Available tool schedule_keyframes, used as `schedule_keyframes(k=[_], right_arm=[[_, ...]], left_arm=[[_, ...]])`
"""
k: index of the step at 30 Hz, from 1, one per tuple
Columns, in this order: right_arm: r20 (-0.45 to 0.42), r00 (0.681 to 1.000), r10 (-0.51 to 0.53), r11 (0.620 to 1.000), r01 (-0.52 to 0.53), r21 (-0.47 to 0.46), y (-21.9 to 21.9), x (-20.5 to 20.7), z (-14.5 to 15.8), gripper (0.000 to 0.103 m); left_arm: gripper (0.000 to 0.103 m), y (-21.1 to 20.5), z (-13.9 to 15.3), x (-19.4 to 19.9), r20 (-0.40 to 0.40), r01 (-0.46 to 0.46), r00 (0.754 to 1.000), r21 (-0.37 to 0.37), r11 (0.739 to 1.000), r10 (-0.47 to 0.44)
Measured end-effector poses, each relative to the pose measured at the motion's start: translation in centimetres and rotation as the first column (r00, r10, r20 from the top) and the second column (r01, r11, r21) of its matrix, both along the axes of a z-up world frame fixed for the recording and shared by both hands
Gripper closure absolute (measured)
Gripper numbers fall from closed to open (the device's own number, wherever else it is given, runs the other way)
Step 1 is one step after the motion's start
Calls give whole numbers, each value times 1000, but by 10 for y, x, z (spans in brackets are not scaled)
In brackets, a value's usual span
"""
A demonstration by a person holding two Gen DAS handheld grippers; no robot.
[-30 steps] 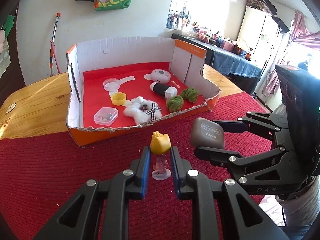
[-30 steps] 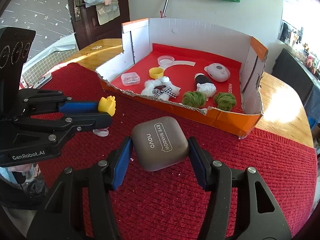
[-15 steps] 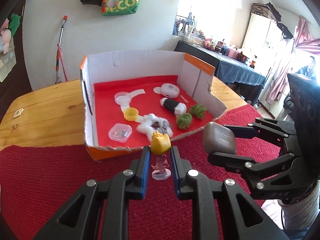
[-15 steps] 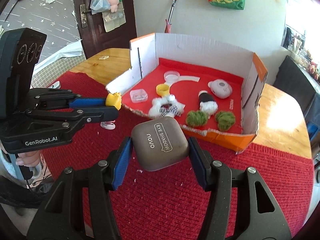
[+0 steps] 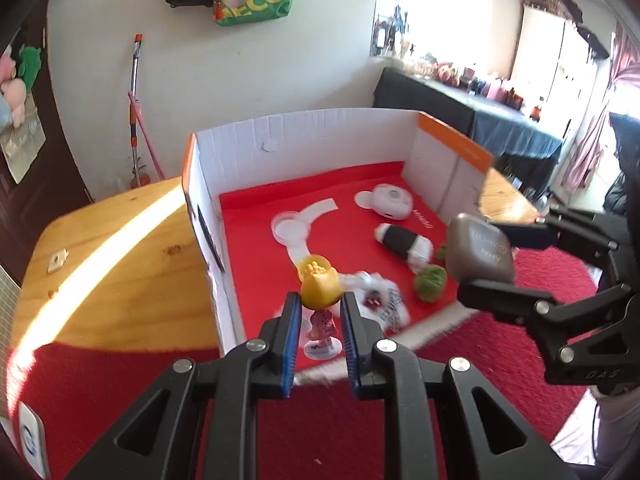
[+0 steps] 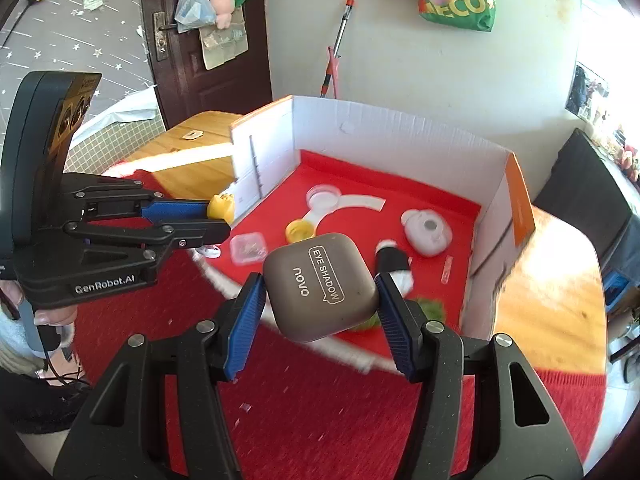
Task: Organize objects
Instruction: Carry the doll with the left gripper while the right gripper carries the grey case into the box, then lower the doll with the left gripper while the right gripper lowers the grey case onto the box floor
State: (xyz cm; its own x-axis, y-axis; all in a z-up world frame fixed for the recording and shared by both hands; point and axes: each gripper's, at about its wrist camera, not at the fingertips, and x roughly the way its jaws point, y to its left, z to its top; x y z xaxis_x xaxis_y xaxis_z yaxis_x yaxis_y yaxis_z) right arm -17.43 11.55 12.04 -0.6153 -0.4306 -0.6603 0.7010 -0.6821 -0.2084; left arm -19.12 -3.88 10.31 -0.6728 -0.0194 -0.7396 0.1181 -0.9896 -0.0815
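My left gripper (image 5: 320,304) is shut on a small figurine with a yellow head (image 5: 321,288), a pink body and a white base, held above the near edge of the cardboard box (image 5: 304,140). The figurine's yellow head also shows in the right wrist view (image 6: 221,206). My right gripper (image 6: 320,292) is shut on a taupe eye shadow case (image 6: 320,284), held over the box's near right part; the case also shows in the left wrist view (image 5: 478,250). The box (image 6: 400,140) has white walls, orange edges and a red floor.
In the box lie a clear lid (image 5: 289,228), a white round device (image 5: 390,201), a black-and-white roll (image 5: 402,242), green pompoms (image 5: 430,280), a white fluffy toy (image 5: 374,300), a yellow cap (image 6: 299,230) and a clear case (image 6: 248,246). A red cloth (image 6: 320,408) covers the wooden table (image 5: 112,268).
Both grippers have risen and moved forward toward the box with their objects still held; they now hang over its near edge.
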Motion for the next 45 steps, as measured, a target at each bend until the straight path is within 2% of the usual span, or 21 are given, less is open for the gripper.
schedule_keyframes(k=[8, 19, 26, 31, 36, 45], right_arm=[[48, 998, -32, 998, 30, 53, -29, -59, 3, 48], [159, 985, -74, 989, 51, 141, -57, -127, -22, 48], [198, 976, -90, 978, 50, 201, -65, -144, -36, 48], [214, 972, -100, 971, 48, 235, -68, -151, -34, 48], [202, 973, -108, 954, 44, 296, -74, -157, -37, 48], [239, 964, -114, 951, 36, 306, -71, -164, -45, 48]], left_arm=[[82, -19, -6, -45, 119, -27, 992, -45, 999, 32], [82, -29, -33, -83, 273, -26, 961, -111, 994, 55], [82, -34, -46, -98, 332, -27, 941, -123, 992, 67], [82, -36, -52, -104, 362, -20, 930, -126, 992, 65], [82, -38, -55, -105, 377, -21, 924, -130, 991, 69], [82, -46, -59, -100, 390, -48, 917, -114, 992, 89]])
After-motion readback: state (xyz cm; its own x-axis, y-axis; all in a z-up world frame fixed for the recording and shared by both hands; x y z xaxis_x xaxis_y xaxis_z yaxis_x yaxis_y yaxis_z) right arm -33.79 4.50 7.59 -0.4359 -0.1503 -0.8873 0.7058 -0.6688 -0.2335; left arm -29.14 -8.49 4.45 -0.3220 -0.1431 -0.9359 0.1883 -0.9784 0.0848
